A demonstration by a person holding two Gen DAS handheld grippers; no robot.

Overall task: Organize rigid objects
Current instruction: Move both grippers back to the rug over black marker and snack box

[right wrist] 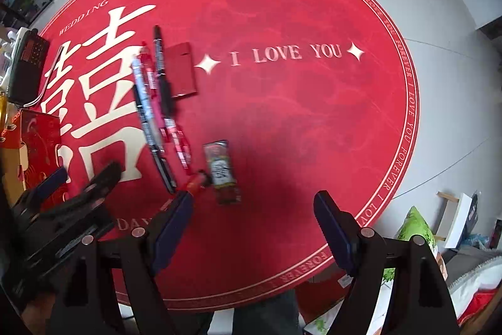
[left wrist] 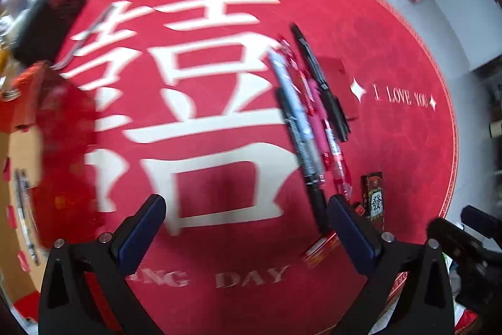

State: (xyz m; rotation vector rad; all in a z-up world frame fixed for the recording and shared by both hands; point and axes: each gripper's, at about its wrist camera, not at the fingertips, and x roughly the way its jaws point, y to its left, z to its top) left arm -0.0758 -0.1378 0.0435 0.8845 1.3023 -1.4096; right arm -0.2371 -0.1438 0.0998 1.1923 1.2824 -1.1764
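While both views were smeared by blur, the main facts read clearly enough. L gripper (left wrist: 246, 228) stood w/ jaws spread wide, nothing between the pads, only the red round mat (left wrist: 392, 46) showing in the gap. R gripper (right wrist: 252, 223) likewise stood well open and empty, pointed down at the mat (right wrist: 313, 115).

Task items: a row of pens (left wrist: 309, 112) lay side by side on the mat, ahead of the L jaws and toward the right finger; the nearest black pen's end ran down to just beside that finger's tip. In the right wrist view the same pens (right wrist: 157, 102) lay ahead of and beyond the left finger, outside the gap. A small dark packet (right wrist: 221, 170) w/ a printed character lay just ahead of the R jaws, nearer the left finger, apart from both pads; in the left wrist view the packet (left wrist: 373, 200) sat beside the right finger, on its outer side. A small red item (right wrist: 196, 182) lay close to the R gripper's left fingertip; contact could not be told. A red envelope (right wrist: 182, 69) lay flat beside the pens' far ends. A red box (right wrist: 40, 140) stood far off the left finger, at the mat's edge. Exact pen count could not be told.
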